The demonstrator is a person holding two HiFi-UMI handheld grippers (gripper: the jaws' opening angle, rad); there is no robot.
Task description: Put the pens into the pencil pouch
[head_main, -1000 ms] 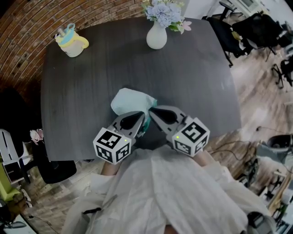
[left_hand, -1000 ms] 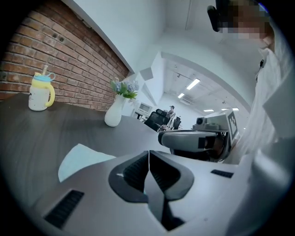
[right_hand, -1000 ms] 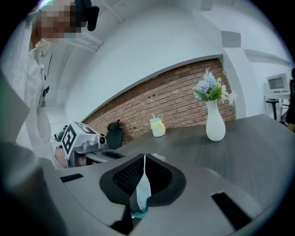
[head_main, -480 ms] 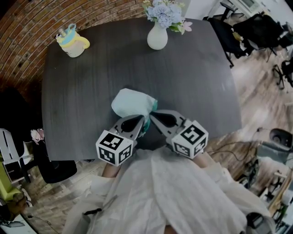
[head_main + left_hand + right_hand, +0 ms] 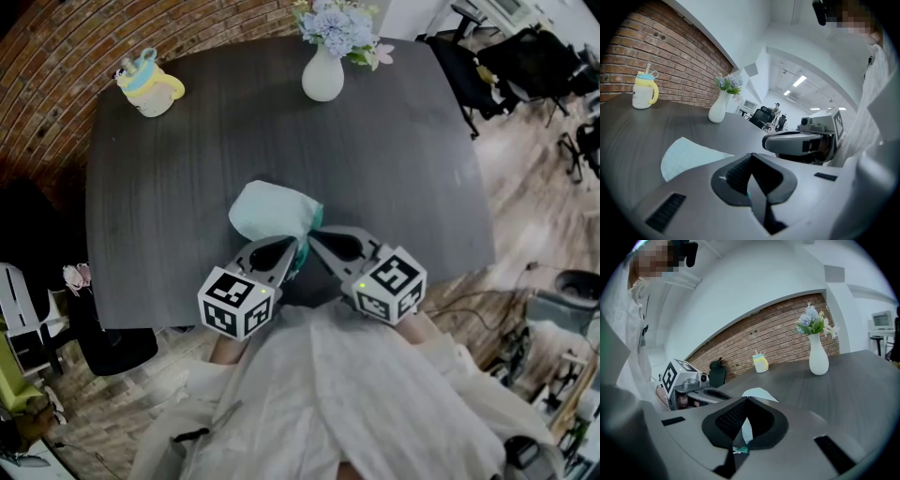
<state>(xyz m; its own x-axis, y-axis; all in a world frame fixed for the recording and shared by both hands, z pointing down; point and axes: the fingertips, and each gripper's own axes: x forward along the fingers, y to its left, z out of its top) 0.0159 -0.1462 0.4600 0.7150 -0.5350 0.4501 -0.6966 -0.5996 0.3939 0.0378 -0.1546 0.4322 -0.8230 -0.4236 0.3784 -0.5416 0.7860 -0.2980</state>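
A pale teal pencil pouch (image 5: 267, 211) lies on the dark table (image 5: 403, 169), near its front edge. Both grippers meet at the pouch's near right end. My left gripper (image 5: 298, 255) is shut, and a teal sliver of the pouch's edge shows between its pads in the left gripper view (image 5: 751, 161). My right gripper (image 5: 313, 234) is shut too; a thin pale strip of pouch fabric with a teal zip end sits pinched between its jaws in the right gripper view (image 5: 746, 401). The pouch's body (image 5: 689, 157) spreads beyond the jaws. No pens are in view.
A yellow mug with a blue lid (image 5: 150, 89) stands at the table's far left corner. A white vase of flowers (image 5: 322, 75) stands at the far middle edge. A brick wall runs behind, and office chairs (image 5: 525, 66) stand to the right.
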